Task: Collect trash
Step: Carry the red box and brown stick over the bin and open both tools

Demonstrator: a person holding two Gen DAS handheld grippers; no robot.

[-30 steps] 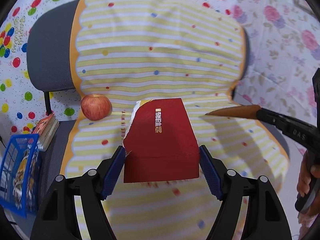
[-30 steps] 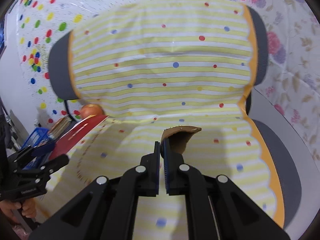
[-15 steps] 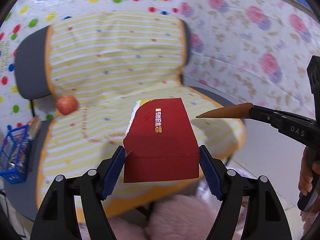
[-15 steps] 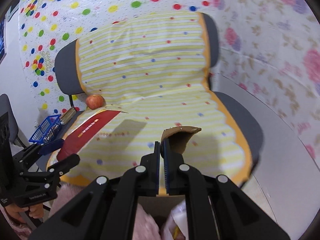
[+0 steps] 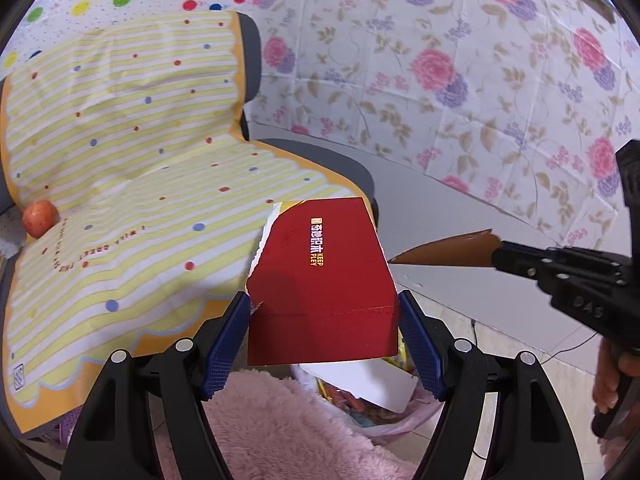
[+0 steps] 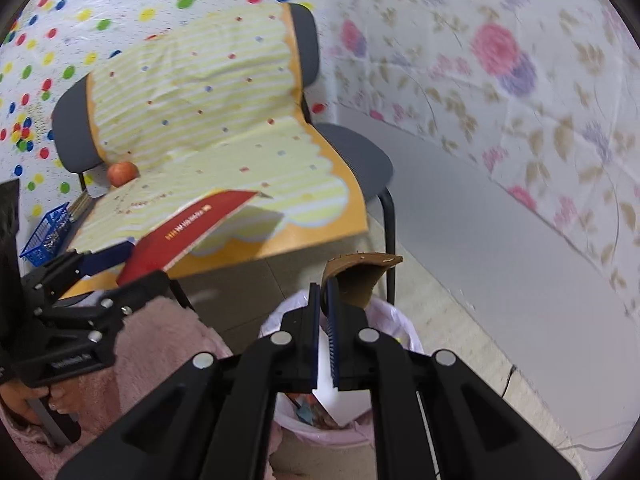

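Observation:
My left gripper (image 5: pixel 322 316) is shut on a torn red cardboard box (image 5: pixel 320 276) and holds it in the air past the chair's front edge; the box also shows in the right wrist view (image 6: pixel 188 232). My right gripper (image 6: pixel 323 300) is shut on a brown cardboard scrap (image 6: pixel 358 280), seen from the left wrist as a flat brown piece (image 5: pixel 444 250). Both are above a trash bin lined with a pale pink bag (image 6: pixel 394 320), which holds white paper (image 5: pixel 364 384) and other trash.
A grey chair (image 6: pixel 356 152) with a yellow striped cover (image 5: pixel 120 184) holds a red apple (image 5: pixel 39 218). A blue basket (image 6: pixel 44 232) stands at the chair's left. A pink fluffy cloth (image 5: pixel 256 420) lies below. Floral wall covering (image 5: pixel 460 80) is behind.
Both grippers have pulled back from the chair seat and swung right, carrying the red box and the brown scrap over the trash bin, which now shows below them.

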